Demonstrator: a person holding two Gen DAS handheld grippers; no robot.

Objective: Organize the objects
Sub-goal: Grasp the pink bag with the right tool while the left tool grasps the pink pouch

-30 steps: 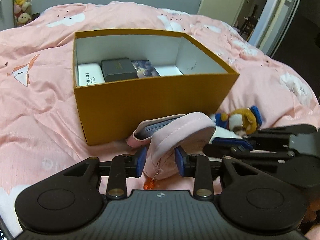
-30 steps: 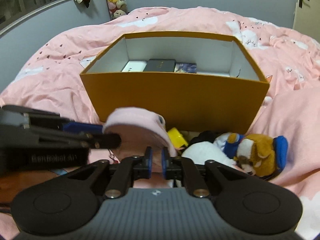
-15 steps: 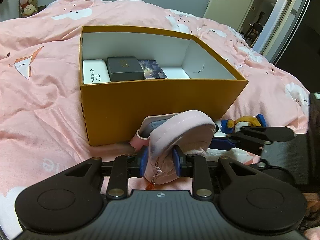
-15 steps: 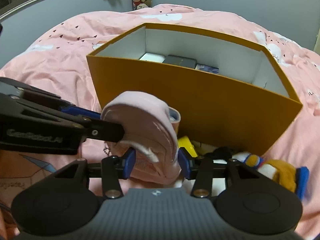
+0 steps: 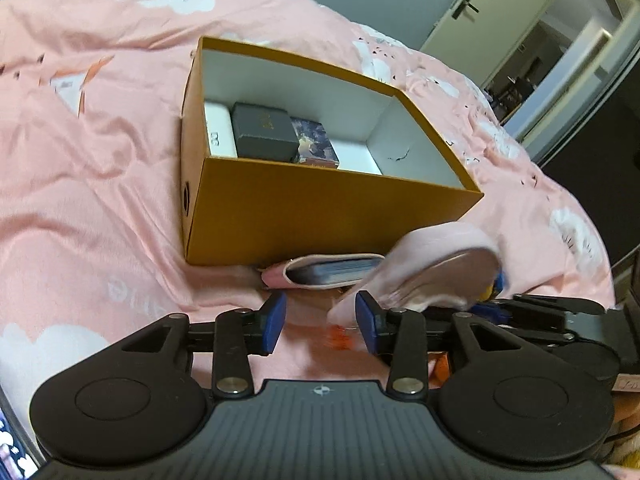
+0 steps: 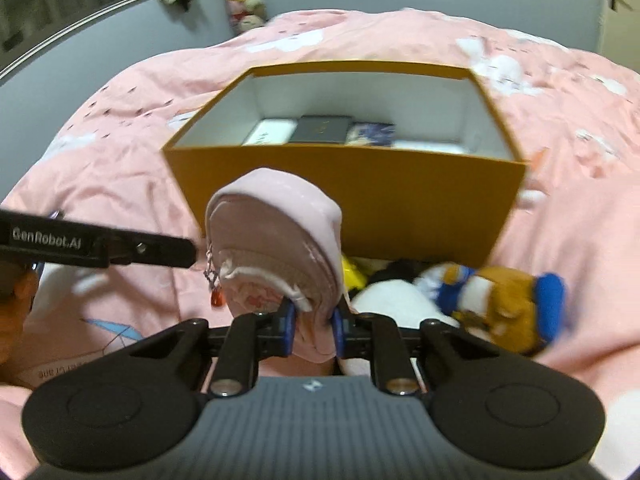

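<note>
- Left wrist view: left gripper (image 5: 318,322) jaws have just been opening and now stand apart, blue pads clear of everything; only pink bedspread (image 5: 100,184) shows between them.
- Pink pouch (image 5: 436,268) sits just right of the right-hand pad, blurred, lifted off the bed; its long axis runs from lower left to upper right. An orange charm (image 5: 340,336) hangs at its lower end.
- The right gripper (image 5: 486,307) reaches in from the right edge; its blue pad ends sit under the pouch.
- A pink card holder (image 5: 324,272) lies flat against the near wall of the orange box (image 5: 320,216), long axis sideways, open mouth toward the camera.
- Inside the box: a white case (image 5: 218,132), a dark grey case (image 5: 264,132) and a patterned card pack (image 5: 316,144), side by side at the left end.
- Right wrist view: right gripper (image 6: 312,330) jaws have just been closing and now stand narrow, clamped on the pouch's (image 6: 276,256) lower edge.
- Pouch stands on end in front of the box's (image 6: 400,208) near wall, domed end up, zipper face to the left; charm (image 6: 216,299) hangs at lower left.
- Left gripper's finger (image 6: 120,246) ends just left of the pouch; contact cannot be told.
- A plush toy (image 6: 496,308) lies on the bed to the right, near the box.
</note>
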